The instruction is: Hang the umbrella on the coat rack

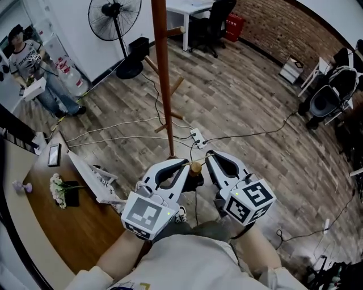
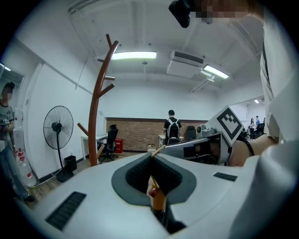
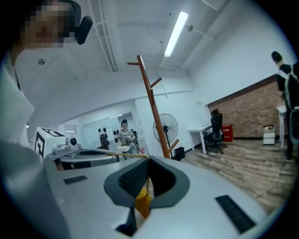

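Head view: umbrella [image 1: 196, 167] in left tongs [image 1: 185, 165]

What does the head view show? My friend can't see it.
The left gripper and right gripper, close together, both grip an umbrella near the foot of a wooden coat rack. A fan stands behind it.

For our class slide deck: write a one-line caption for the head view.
The left gripper and right gripper together hold the umbrella, wooden handle up, before the wooden coat rack.
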`<state>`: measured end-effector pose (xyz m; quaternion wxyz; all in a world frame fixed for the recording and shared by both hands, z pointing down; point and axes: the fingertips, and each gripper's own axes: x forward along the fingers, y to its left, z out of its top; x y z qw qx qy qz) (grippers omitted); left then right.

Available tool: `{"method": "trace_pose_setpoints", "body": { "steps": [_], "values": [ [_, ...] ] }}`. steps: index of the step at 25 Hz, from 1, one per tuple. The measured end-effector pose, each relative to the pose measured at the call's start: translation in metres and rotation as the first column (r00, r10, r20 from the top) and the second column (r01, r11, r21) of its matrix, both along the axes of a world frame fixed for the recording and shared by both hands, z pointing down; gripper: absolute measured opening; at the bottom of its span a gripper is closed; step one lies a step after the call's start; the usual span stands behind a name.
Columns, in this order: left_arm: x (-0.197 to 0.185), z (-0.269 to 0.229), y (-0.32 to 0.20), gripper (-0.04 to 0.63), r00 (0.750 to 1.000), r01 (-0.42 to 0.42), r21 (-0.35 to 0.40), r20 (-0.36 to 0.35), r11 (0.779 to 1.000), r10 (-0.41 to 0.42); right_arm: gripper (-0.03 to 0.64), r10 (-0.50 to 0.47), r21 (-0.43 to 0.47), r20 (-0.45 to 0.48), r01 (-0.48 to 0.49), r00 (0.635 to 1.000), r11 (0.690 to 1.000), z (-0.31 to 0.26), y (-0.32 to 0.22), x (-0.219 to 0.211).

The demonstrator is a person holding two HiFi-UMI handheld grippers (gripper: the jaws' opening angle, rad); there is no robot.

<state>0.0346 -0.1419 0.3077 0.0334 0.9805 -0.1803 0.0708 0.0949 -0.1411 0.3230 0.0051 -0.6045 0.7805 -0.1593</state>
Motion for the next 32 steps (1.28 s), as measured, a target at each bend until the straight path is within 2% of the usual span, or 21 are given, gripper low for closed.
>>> {"method": "trace_pose_setpoints", "body": {
  "steps": [14, 21, 27, 32],
  "values": [
    [0.032, 0.069, -0.085, 0.000, 0.996, 0.081, -0.069, 0.042, 0.994, -0.078, 0.008, -0.071, -0.057, 0.011, 0.072, 0.997, 0.996, 0.063, -0.089, 0.033],
    [0.042, 0.112, -0.125, 0.000, 0.982, 0.185, -0.141, 0.061, 0.973, -0.178, 0.008, -0.182, -0.095, 0.008, 0.182, 0.983, 0.979, 0.102, -0.134, 0.043],
    [0.055, 0.141, -0.155, 0.000, 0.966, 0.258, -0.222, 0.050, 0.940, -0.253, 0.008, -0.259, -0.114, 0.018, 0.259, 0.966, 0.959, 0.131, -0.165, 0.055],
    [0.055, 0.160, -0.178, 0.000, 0.947, 0.321, -0.254, 0.059, 0.912, -0.317, 0.009, -0.324, -0.138, 0.014, 0.323, 0.946, 0.936, 0.151, -0.191, 0.055]
  ]
}}
